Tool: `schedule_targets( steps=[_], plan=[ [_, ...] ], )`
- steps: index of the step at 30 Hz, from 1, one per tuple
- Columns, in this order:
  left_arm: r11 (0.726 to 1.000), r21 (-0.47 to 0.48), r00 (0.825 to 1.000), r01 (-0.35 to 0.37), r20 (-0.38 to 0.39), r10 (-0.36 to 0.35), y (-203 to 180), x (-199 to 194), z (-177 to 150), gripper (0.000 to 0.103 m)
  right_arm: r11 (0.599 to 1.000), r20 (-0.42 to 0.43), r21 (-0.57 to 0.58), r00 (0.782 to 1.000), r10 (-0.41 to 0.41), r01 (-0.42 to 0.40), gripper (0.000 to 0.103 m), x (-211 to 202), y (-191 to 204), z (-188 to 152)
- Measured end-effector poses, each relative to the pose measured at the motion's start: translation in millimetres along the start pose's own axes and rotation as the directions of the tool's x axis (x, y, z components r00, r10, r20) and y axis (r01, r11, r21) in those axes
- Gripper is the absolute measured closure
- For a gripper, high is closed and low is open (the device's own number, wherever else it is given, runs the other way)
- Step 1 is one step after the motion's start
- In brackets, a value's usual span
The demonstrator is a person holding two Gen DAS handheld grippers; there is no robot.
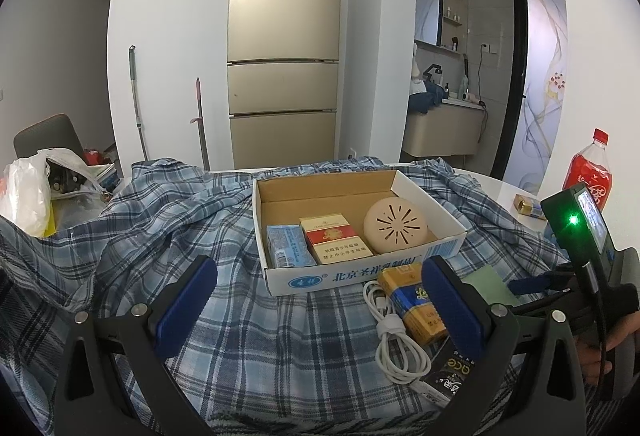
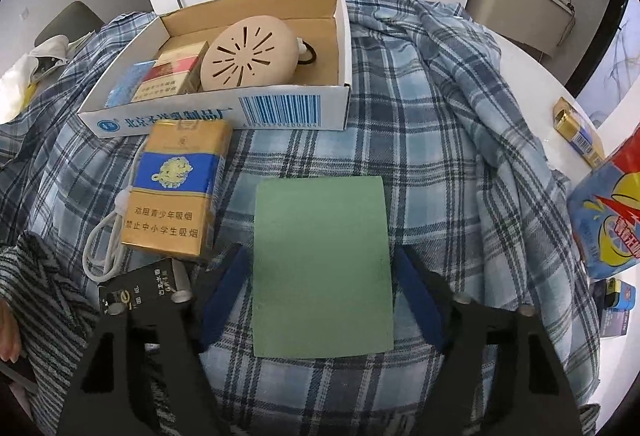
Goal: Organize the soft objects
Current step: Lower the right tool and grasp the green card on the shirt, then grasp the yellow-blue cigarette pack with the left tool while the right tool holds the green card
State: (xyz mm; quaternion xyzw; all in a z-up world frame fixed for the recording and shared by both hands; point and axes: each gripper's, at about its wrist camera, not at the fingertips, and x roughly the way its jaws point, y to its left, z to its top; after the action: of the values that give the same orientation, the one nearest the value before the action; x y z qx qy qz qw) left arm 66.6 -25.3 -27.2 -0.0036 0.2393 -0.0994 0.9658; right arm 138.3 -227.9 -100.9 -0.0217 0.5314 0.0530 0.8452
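A blue plaid shirt (image 1: 168, 232) lies spread over the table, also in the right wrist view (image 2: 420, 107). On it stands a cardboard box (image 1: 348, 276) (image 2: 292, 107) holding a beige round disc (image 1: 396, 226) (image 2: 252, 53), a red cigarette pack (image 1: 334, 240) and a blue packet (image 1: 286, 246). A green flat pad (image 2: 322, 268) lies on the shirt between the open fingers of my right gripper (image 2: 322, 296). My left gripper (image 1: 320, 300) is open and empty above the shirt, in front of the box.
A yellow-blue cigarette pack (image 2: 176, 187) (image 1: 412, 304), a white cable (image 1: 396, 336) and a black box (image 2: 140, 292) lie left of the pad. A red soda bottle (image 1: 588, 171), a gold pack (image 2: 578, 129) and a blue bag (image 2: 608, 211) stand at right. A plastic bag (image 1: 28, 191) is at left.
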Motion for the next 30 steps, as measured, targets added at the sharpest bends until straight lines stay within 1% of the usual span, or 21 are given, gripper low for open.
schedule_targets(
  steps=[3, 7, 10, 13, 14, 15, 16, 20, 21, 24, 26, 27, 30],
  plan=[
    [1.0, 0.001, 1.0, -0.009, -0.002, 0.009, -0.1, 1.3, -0.4, 0.0, 1.0, 0.008, -0.008, 1.0, 0.0, 0.0, 0.034, -3.0, 0.7, -2.0],
    [0.999, 0.019, 0.999, -0.041, -0.026, 0.042, -5.7, 1.2, -0.5, 0.0, 1.0, 0.059, -0.007, 0.998, 0.024, -0.023, 0.034, -20.8, -5.1, -2.7],
    [0.999, 0.043, 0.997, -0.031, -0.065, 0.034, -14.2, 4.0, 2.5, 0.0, 1.0, 0.123, -0.011, 0.992, 0.03, -0.029, 0.034, -40.7, -10.8, 1.0],
    [0.999, 0.041, 0.993, -0.027, -0.115, 0.032, -25.3, 6.0, 8.2, 0.0, 0.999, 0.204, -0.012, 0.978, 0.033, -0.032, 0.034, -58.3, -17.2, 3.9],
    [0.998, 0.048, 0.988, -0.045, -0.144, 0.051, -30.8, 8.8, 10.6, 0.0, 1.0, 0.238, -0.009, 0.971, 0.026, -0.024, 0.034, -63.3, -19.6, 4.2],
    [0.997, 0.056, 0.982, -0.054, -0.178, 0.064, -36.7, 12.9, 12.7, 0.004, 1.0, 0.258, -0.009, 0.966, 0.019, -0.017, 0.034, -65.1, -19.9, 4.6],
    [0.998, 0.052, 0.978, -0.038, -0.201, 0.048, -41.0, 16.1, 14.1, 0.009, 1.0, 0.273, -0.009, 0.962, 0.005, -0.003, 0.034, -66.2, -21.2, 4.2],
    [0.999, 0.046, 0.96, 0.02, -0.278, -0.006, -61.6, 35.1, 17.9, 0.009, 1.0, 0.3, 0.017, 0.954, -0.021, 0.017, 0.034, -63.8, -26.0, 3.7],
    [0.998, 0.049, 0.957, 0.025, -0.291, -0.01, -66.0, 39.8, 18.0, 0.01, 0.999, 0.306, 0.025, 0.952, -0.029, 0.022, 0.034, -62.5, -28.3, 2.2],
    [0.998, 0.04, 0.938, 0.039, -0.346, -0.023, -78.0, 59.2, 15.3, 0.012, 0.997, 0.322, 0.028, 0.944, -0.071, 0.066, 0.034, -58.9, -30.6, -0.7],
    [0.998, 0.04, 0.918, 0.037, -0.397, -0.018, -84.4, 73.3, 9.7, 0.013, 0.995, 0.31, 0.023, 0.946, -0.099, 0.097, 0.034, -53.9, -32.9, -0.4],
    [0.998, 0.04, 0.907, 0.04, -0.421, -0.019, -87.2, 79.4, 5.3, 0.014, 0.995, 0.3, 0.032, 0.949, -0.099, 0.093, 0.034, -52.2, -36.5, -0.6],
    [0.998, 0.028, 0.89, 0.047, -0.455, -0.03, -90.2, 90.5, -2.2, 0.015, 0.996, 0.283, 0.048, 0.955, -0.084, 0.073, 0.034, -48.5, -42.2, -1.9]
  ],
)
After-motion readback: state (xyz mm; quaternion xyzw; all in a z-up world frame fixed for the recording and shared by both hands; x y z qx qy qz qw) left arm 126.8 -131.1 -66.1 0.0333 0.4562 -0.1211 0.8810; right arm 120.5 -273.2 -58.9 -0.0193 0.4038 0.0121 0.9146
